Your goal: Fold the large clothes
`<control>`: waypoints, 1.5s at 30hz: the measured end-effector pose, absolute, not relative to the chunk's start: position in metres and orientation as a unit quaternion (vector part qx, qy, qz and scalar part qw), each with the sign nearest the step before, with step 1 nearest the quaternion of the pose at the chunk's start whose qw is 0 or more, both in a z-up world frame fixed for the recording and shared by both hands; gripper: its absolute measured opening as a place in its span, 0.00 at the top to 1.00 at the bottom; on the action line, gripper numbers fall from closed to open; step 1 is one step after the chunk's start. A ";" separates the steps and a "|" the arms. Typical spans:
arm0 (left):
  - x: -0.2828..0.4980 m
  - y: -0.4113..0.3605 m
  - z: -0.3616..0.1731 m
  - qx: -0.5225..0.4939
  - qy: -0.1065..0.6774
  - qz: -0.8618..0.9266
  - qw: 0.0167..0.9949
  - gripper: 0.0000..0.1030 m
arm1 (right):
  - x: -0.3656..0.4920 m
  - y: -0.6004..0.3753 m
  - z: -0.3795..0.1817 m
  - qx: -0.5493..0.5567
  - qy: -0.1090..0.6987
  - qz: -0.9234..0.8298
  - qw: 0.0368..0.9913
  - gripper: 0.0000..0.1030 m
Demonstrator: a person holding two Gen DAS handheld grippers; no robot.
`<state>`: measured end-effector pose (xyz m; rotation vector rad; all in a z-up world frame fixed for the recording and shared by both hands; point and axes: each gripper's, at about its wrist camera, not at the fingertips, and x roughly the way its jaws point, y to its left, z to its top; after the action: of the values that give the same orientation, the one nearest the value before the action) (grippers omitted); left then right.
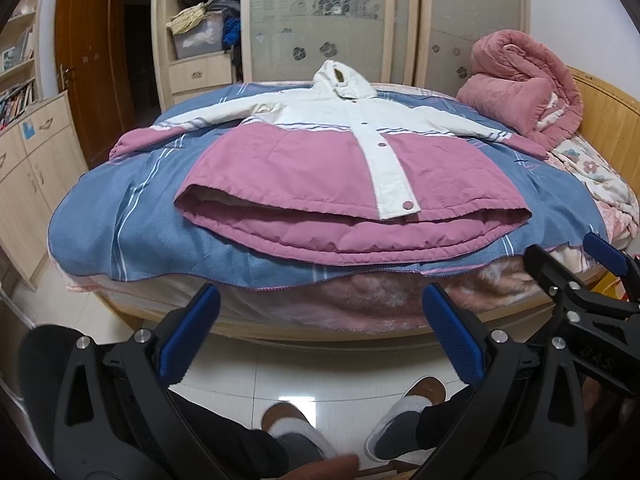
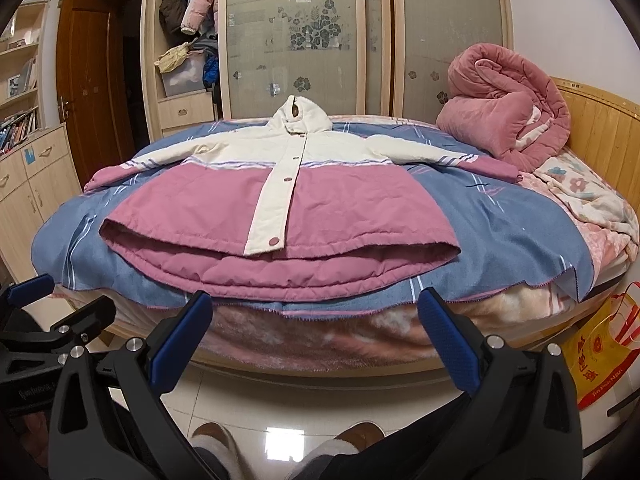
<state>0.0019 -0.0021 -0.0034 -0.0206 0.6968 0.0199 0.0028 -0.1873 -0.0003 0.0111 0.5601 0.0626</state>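
Coat (image 1: 352,168): flat on bed (image 1: 592,96), unfolded, hood far, hem nearest. Left tool (image 1: 320,330), right tool (image 2: 314,336): wide open, empty, short of hem.

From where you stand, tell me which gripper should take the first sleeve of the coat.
Either, each on its own side. The left gripper suits the sleeve on the left; the right gripper suits the other sleeve. Both hang open, short of the bed, the coat flat and centred.
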 end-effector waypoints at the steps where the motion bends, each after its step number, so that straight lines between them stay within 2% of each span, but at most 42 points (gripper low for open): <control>1: 0.007 0.000 -0.002 -0.013 0.355 0.010 0.935 0.02 | 0.004 -0.188 0.001 0.009 0.275 0.028 0.961 0.01; 4: 0.019 0.009 -0.005 -0.043 0.395 -0.065 0.916 0.02 | 0.006 -0.196 0.005 0.030 0.269 0.028 0.962 0.01; 7: 0.022 0.030 -0.006 -0.120 0.384 -0.133 0.906 0.02 | 0.004 -0.205 0.010 0.047 0.250 0.034 0.967 0.01; 9: 0.024 0.035 -0.007 -0.105 0.371 -0.113 0.916 0.02 | 0.004 -0.209 0.013 0.049 0.240 0.029 0.969 0.01; 11: 0.036 0.034 -0.015 -0.060 0.393 -0.083 0.914 0.02 | 0.007 -0.212 0.016 0.044 0.234 0.022 0.971 0.01; 13: 0.048 0.044 -0.027 -0.076 0.417 -0.096 0.901 0.11 | 0.013 -0.214 0.018 0.037 0.235 0.015 0.971 0.01; 14: 0.050 0.049 -0.030 -0.089 0.423 -0.098 0.897 0.12 | 0.016 -0.215 0.020 0.035 0.233 0.012 0.972 0.01; 17: 0.052 0.062 -0.038 -0.108 0.422 -0.101 0.894 0.08 | 0.027 -0.216 0.023 0.028 0.226 0.012 0.974 0.01; 18: 0.054 0.067 -0.042 -0.129 0.423 -0.113 0.890 0.03 | 0.033 -0.215 0.024 0.023 0.227 0.016 0.973 0.01; 21: 0.064 0.079 -0.048 -0.190 0.434 -0.164 0.865 0.02 | 0.055 -0.212 0.021 0.019 0.244 0.036 0.969 0.01; 27: 0.105 0.081 -0.042 -0.158 0.472 -0.161 0.853 0.02 | 0.101 -0.210 0.033 0.004 0.234 0.057 0.971 0.01; 30: 0.113 0.076 -0.004 -0.107 0.392 -0.154 0.901 0.02 | 0.120 -0.214 0.059 -0.004 0.195 0.051 0.980 0.01; 33: 0.139 0.057 0.029 -0.030 0.376 -0.156 0.913 0.02 | 0.138 -0.223 0.091 -0.015 0.153 0.046 0.987 0.01; 40: 0.210 0.050 0.117 -0.033 0.222 -0.136 0.965 0.02 | 0.183 -0.265 0.187 -0.002 0.067 0.012 0.998 0.01; 45: 0.273 0.053 0.109 -0.071 0.227 -0.122 0.964 0.02 | 0.231 -0.314 0.218 0.038 0.049 -0.025 0.998 0.01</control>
<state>0.2727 0.0529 0.1092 -0.1431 0.4591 -0.2467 0.2308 -0.3140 0.2183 0.0751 0.0985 -0.0509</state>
